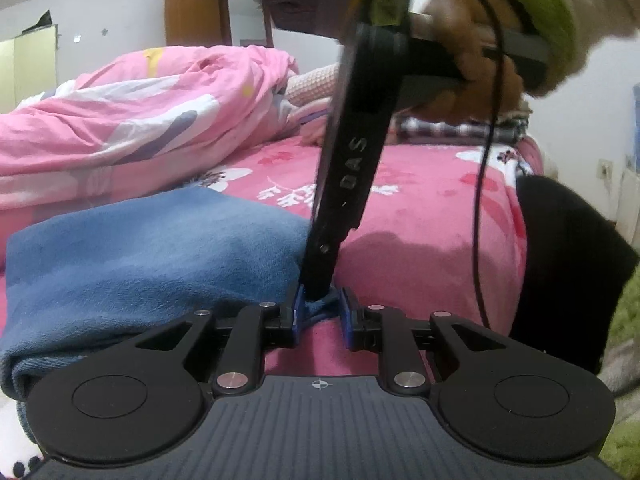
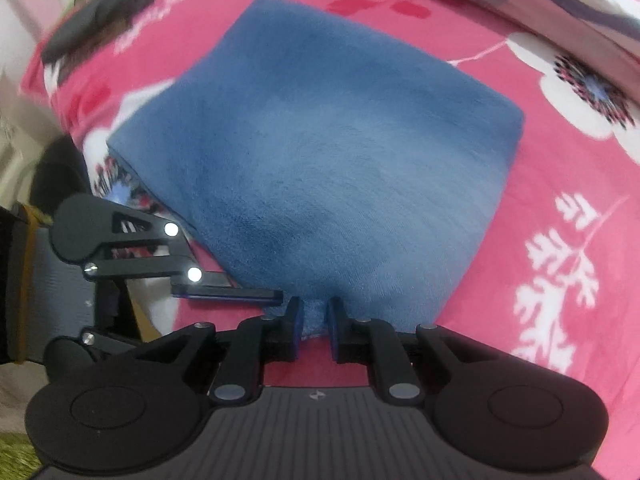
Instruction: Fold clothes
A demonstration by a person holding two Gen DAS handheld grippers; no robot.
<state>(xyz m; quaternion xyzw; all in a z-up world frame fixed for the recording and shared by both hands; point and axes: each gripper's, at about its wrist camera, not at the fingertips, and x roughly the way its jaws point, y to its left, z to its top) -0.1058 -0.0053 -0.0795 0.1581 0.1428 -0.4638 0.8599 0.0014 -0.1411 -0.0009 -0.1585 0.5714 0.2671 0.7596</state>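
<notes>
Here, my left claw (image 1: 320,312) pinches one corner of the folded blue fleece cloth (image 1: 152,248), and my right claw (image 2: 312,320) grips the same corner, its tips hidden in the bunched fabric. The cloth spreads ahead and left of the left claw on the pink flowered bedsheet (image 1: 420,208). Farther off lies a crumpled pink duvet (image 1: 132,116); my right hand (image 1: 472,48) is blurred, its sleeve cut off.

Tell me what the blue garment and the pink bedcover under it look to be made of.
Blue garment: soft knit or fleece by its look, matte with a fine brushed nap; it bunches thickly at the folds. Pink bedcover: seems a plush, velvety fabric with printed white flowers; it shows a slight sheen and shaded marks in its pile.
</notes>
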